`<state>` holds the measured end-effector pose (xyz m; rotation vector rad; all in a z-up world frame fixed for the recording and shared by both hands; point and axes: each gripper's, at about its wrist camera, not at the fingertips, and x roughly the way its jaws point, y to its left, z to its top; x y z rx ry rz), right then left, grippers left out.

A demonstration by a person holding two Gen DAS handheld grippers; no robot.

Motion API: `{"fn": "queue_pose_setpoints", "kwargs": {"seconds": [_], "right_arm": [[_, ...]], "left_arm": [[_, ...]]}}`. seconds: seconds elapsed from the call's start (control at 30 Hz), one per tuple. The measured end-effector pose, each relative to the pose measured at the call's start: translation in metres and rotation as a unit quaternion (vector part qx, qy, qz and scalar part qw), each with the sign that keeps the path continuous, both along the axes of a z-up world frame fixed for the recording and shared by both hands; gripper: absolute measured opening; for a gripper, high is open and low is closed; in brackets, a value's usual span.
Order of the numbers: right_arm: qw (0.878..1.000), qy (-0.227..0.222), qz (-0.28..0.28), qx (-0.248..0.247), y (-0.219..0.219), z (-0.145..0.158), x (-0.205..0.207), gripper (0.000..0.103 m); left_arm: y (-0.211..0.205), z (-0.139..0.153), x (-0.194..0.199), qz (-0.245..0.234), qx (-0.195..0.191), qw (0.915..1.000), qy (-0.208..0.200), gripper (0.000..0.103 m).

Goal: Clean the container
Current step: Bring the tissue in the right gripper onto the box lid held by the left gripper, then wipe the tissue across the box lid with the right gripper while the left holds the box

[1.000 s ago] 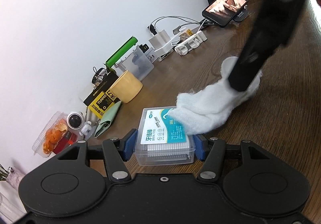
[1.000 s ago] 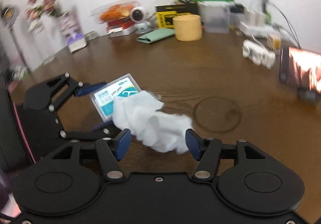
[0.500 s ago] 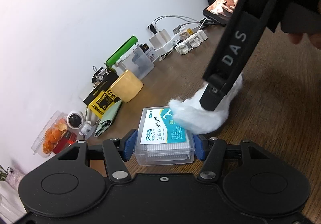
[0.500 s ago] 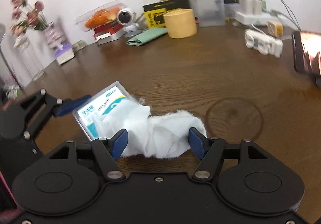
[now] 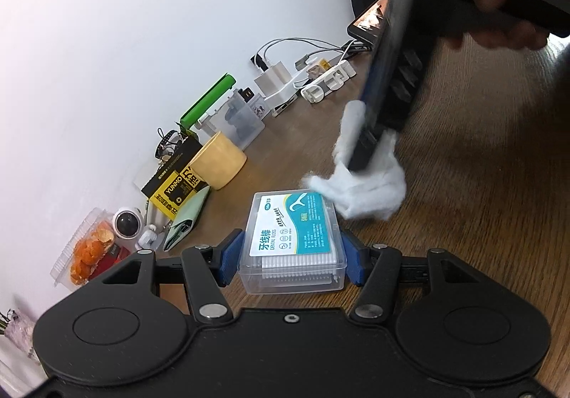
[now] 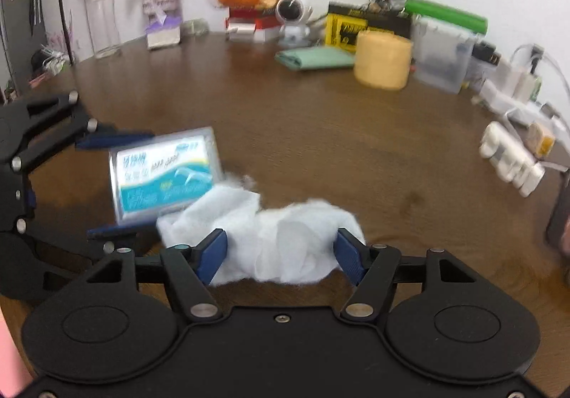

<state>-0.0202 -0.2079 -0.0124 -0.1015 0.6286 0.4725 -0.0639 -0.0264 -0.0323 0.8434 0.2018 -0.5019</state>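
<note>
My left gripper (image 5: pixel 292 260) is shut on a clear plastic dental floss box (image 5: pixel 293 239) with a teal and white label, held just above the brown wooden table (image 5: pixel 481 220). My right gripper (image 6: pixel 281 255) is shut on a white fluffy cloth (image 6: pixel 281 237). In the left wrist view the cloth (image 5: pixel 367 189) touches the box's far right corner, off the label. In the right wrist view the box (image 6: pixel 164 173) sits left of the cloth, between the left gripper's blue fingers (image 6: pixel 114 141).
Along the wall stand a yellow tape roll (image 5: pixel 221 161), a yellow-black box (image 5: pixel 174 184), a clear bin with green lid (image 5: pixel 235 116), a white camera (image 5: pixel 126 223), an orange-filled tray (image 5: pixel 85 248), a power strip (image 5: pixel 327 81) and a phone (image 5: pixel 370 20). A vase (image 6: pixel 101 16) stands far left.
The right gripper has dragged the cloth off the box lid toward the far right corner, uncovering the label. The left gripper and box have held still.
</note>
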Motion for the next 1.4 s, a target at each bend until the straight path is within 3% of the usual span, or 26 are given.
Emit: {"fn": "queue_pose_setpoints", "kwargs": {"seconds": [0.1, 0.23, 0.47, 0.53, 0.57, 0.6, 0.7, 0.87, 1.07, 1.4], "right_arm": [[0.999, 0.002, 0.007, 0.052, -0.008, 0.007, 0.000, 0.071], [0.999, 0.015, 0.015, -0.024, 0.006, -0.006, 0.008, 0.071], [0.999, 0.017, 0.037, -0.006, -0.001, -0.016, 0.007, 0.074], [0.999, 0.014, 0.042, -0.008, -0.002, -0.016, 0.007, 0.069], [0.999, 0.014, 0.046, -0.003, -0.003, -0.016, 0.006, 0.056], [0.999, 0.014, 0.051, 0.005, -0.004, -0.015, 0.005, 0.033], [0.998, 0.018, 0.053, 0.014, -0.004, -0.012, 0.002, 0.015], [0.995, -0.035, 0.091, 0.029, 0.007, 0.001, -0.010, 0.014], [0.982, -0.053, 0.175, 0.039, 0.033, 0.004, -0.020, 0.015], [0.993, -0.049, 0.091, 0.058, 0.012, -0.002, -0.006, 0.016]], "left_arm": [[0.000, 0.000, 0.001, 0.001, -0.001, 1.0000, 0.002, 0.057], [0.000, 0.000, 0.002, 0.001, -0.001, 1.0000, 0.002, 0.057], [0.000, 0.001, 0.002, 0.001, -0.001, 1.0000, 0.002, 0.057], [0.000, 0.001, 0.002, 0.001, -0.001, 1.0000, 0.002, 0.057], [0.000, 0.001, 0.002, 0.001, -0.001, 1.0000, 0.001, 0.057], [0.000, 0.001, 0.002, 0.001, -0.001, 1.0000, 0.001, 0.057], [0.000, 0.001, 0.001, 0.001, 0.000, 1.0000, 0.000, 0.057], [-0.001, 0.000, 0.000, 0.000, 0.002, 1.0000, -0.006, 0.057], [-0.001, 0.000, 0.000, 0.001, 0.002, 1.0000, -0.006, 0.056], [-0.002, 0.000, -0.001, 0.002, 0.005, 0.9999, -0.013, 0.056]]}}
